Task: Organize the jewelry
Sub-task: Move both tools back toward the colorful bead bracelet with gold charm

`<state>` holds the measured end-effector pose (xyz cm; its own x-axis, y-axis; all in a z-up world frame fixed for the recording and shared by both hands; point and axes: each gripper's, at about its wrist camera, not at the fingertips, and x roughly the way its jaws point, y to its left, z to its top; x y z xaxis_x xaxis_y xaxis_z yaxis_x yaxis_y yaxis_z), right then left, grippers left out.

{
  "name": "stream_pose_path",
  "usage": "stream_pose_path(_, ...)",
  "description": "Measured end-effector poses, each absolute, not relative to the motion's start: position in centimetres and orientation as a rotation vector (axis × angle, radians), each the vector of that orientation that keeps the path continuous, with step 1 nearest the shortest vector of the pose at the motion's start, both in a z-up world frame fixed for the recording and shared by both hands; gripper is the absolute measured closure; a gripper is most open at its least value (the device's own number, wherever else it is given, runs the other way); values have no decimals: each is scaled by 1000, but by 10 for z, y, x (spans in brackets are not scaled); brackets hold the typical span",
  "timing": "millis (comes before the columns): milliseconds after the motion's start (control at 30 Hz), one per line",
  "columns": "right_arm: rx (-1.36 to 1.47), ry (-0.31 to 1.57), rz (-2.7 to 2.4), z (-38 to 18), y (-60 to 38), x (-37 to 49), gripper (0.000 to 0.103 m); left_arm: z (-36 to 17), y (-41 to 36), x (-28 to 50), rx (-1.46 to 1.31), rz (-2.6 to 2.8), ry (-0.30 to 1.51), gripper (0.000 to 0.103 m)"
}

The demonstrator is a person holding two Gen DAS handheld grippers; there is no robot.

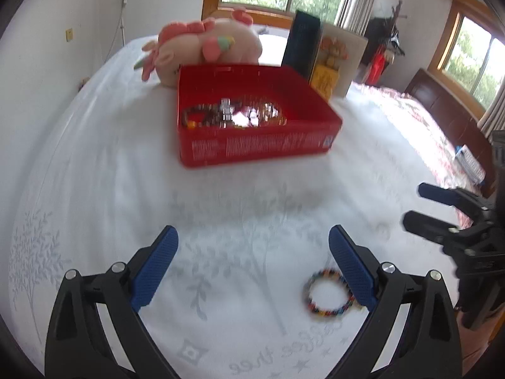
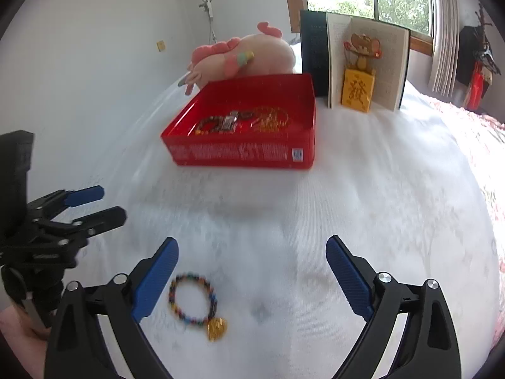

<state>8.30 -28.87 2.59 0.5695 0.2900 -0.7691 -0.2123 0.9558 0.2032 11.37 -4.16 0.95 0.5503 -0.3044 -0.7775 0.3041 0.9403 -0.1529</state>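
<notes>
A red box [image 1: 252, 145] [image 2: 240, 154] sits on the white bedspread and holds several bead bracelets [image 1: 205, 115] and a gold chain [image 2: 273, 118]. A multicoloured bead bracelet [image 1: 328, 295] [image 2: 192, 298] with a gold heart charm [image 2: 217, 328] lies loose on the bedspread, well short of the box. My left gripper [image 1: 252, 246] is open and empty; the bracelet lies beside its right finger. My right gripper [image 2: 251, 254] is open and empty too, with the bracelet just inside its left finger. Each gripper shows at the edge of the other's view.
A pink plush toy [image 1: 205, 45] lies behind the box. An open book [image 2: 356, 60] stands upright to the box's right with a yellow cartoon ornament [image 2: 358, 90] in front of it. A patterned bed cover [image 1: 426, 126] and a dark headboard [image 1: 448, 107] lie far right.
</notes>
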Motion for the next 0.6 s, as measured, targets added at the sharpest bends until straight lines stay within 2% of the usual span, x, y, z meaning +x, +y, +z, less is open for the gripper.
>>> stream_pose_path(600, 115, 1040, 415, -26, -278, 22, 9, -46, -80, 87, 124, -381, 1051, 7)
